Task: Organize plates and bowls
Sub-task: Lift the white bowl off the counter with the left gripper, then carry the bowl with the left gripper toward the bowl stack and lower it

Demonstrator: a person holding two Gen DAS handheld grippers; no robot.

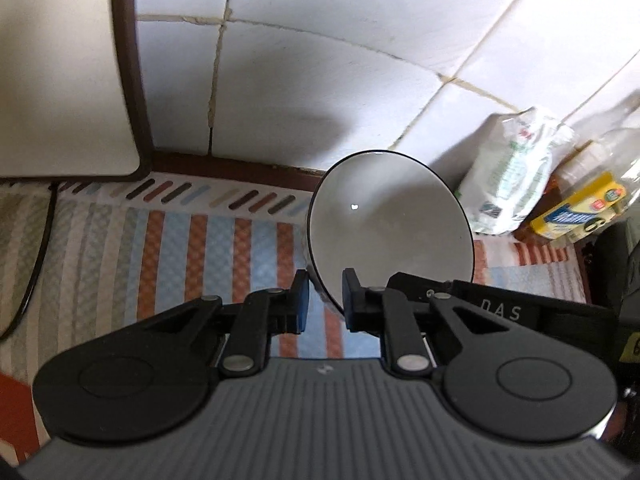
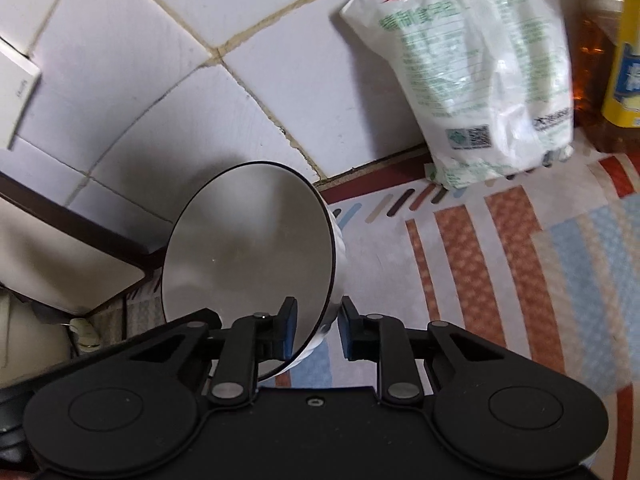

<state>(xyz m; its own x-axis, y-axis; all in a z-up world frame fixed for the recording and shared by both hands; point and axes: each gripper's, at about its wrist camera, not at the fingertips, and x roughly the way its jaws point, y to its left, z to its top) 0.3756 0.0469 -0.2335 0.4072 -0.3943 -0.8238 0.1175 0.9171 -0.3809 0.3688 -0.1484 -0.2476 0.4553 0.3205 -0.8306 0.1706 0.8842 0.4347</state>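
In the left wrist view, a white bowl with a dark rim (image 1: 390,224) is tilted on its side, its rim caught between the fingers of my left gripper (image 1: 325,304), which is shut on it above the striped cloth. In the right wrist view, a second white bowl with a dark rim (image 2: 248,264) is tilted the same way, its rim between the fingers of my right gripper (image 2: 316,330), shut on it. Part of a dark-rimmed plate (image 1: 24,264) shows at the far left of the left wrist view.
A striped cloth (image 1: 180,256) covers the counter and also shows in the right wrist view (image 2: 500,264). The white tiled wall (image 1: 320,92) stands close behind. A white and green bag (image 2: 480,72), a yellow-labelled bottle (image 1: 580,212) and an oil bottle (image 2: 600,80) stand at the right. A white appliance (image 1: 60,68) stands at the left.
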